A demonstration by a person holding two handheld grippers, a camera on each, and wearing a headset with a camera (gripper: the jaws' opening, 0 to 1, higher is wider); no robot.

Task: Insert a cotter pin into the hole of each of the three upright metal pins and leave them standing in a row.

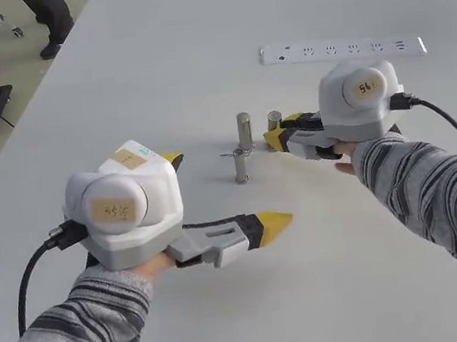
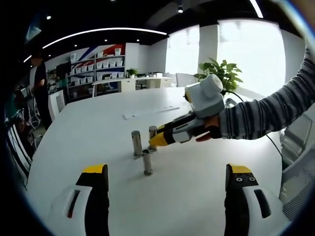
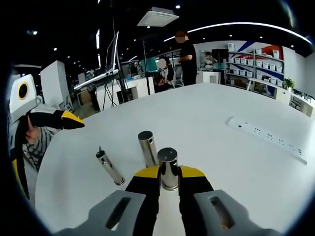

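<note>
Steadiness counts here: the right claw [image 3: 169,173], clenched on the nearest metal pin [image 3: 167,158], should hold it upright on the white surface [image 3: 221,160] beside the second pin [image 3: 147,147] and the third pin [image 3: 109,168] (this one seems already fitted), while the released, empty left claw [image 2: 166,169] brings a cotter pin.

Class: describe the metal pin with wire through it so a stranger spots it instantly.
On the white table, three upright pins stand in front of the power strip. Choose the pin nearest the person: slimmest, with thin wire crossing near its top.
</note>
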